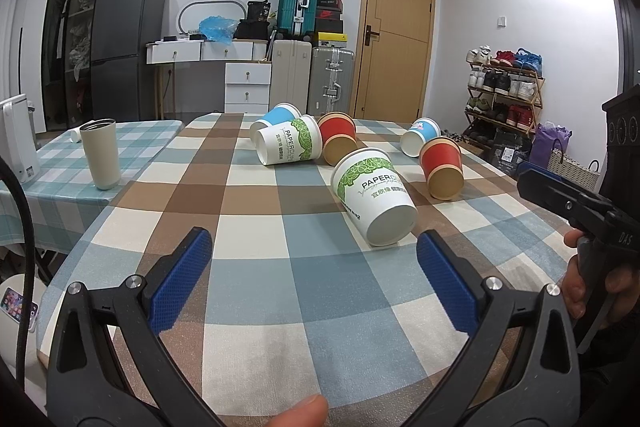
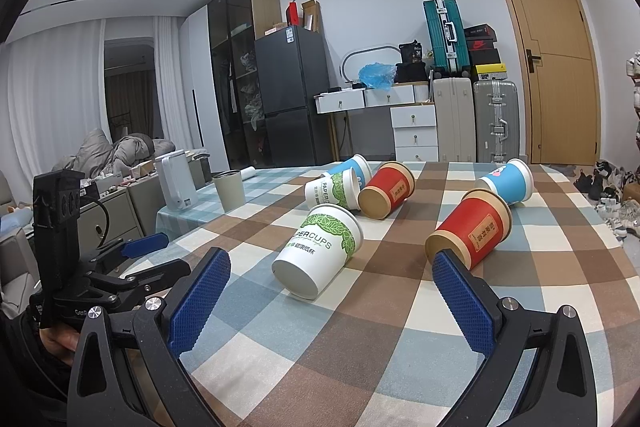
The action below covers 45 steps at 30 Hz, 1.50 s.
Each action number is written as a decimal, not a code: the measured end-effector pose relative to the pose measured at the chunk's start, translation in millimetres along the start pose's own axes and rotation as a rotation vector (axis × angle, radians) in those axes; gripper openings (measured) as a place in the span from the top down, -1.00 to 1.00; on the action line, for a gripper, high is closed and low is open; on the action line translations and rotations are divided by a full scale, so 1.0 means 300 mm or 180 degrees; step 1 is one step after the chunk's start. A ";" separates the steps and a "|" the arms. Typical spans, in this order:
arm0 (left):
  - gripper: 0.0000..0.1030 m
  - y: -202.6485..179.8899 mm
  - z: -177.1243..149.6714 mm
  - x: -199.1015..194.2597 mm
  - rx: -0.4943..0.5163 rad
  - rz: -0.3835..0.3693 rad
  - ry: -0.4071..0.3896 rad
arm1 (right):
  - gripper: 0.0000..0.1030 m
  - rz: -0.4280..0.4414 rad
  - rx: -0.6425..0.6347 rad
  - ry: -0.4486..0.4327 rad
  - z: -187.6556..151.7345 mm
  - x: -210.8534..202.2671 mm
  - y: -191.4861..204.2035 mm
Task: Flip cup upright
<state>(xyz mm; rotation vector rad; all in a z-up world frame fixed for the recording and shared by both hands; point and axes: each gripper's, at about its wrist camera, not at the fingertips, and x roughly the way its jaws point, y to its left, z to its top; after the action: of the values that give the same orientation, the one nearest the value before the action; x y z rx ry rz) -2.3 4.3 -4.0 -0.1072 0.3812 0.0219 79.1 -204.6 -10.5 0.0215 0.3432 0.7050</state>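
Note:
Several paper cups lie on their sides on the checked tablecloth. The nearest is a white cup with green leaves, also in the right wrist view, its base toward me. A red cup lies to its right. Farther back lie another white cup, a red cup, and two blue cups. My left gripper is open and empty, just short of the white cup. My right gripper is open and empty, with the near white cup's base between its fingers in this view.
A beige tumbler stands upright on a side table to the left, near a white appliance. The table's right edge drops to bags and a shoe rack. Suitcases and a door stand behind.

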 end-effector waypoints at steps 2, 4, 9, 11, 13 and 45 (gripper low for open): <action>-0.98 -0.001 0.004 0.001 -0.0005 -0.0008 0.0007 | -1.00 0.0006 -0.0002 -0.0006 0.000 0.000 0.000; -0.98 -0.001 0.003 0.000 -0.0004 0.0002 0.0001 | -1.00 0.0004 0.0000 0.0000 0.000 0.000 -0.001; -0.98 0.001 0.002 0.000 0.0003 -0.0008 0.0003 | -1.00 0.0005 0.0001 -0.0002 0.000 0.001 0.000; -0.98 0.011 0.000 0.008 0.0004 -0.0005 0.0000 | -1.00 0.0005 -0.0003 -0.0005 0.000 0.000 0.000; -0.98 0.009 0.004 0.005 0.0003 -0.0005 0.0001 | -1.00 0.0003 -0.0003 -0.0006 0.000 -0.001 0.000; -0.98 0.000 0.013 0.012 -0.0005 -0.0012 0.0044 | -1.00 0.0007 0.0001 -0.0008 0.001 -0.002 -0.001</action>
<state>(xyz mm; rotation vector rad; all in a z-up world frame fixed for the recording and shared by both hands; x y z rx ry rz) 2.3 4.8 -1.8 -0.1095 0.3948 0.0178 78.9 -205.2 -10.0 0.0229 0.3410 0.7070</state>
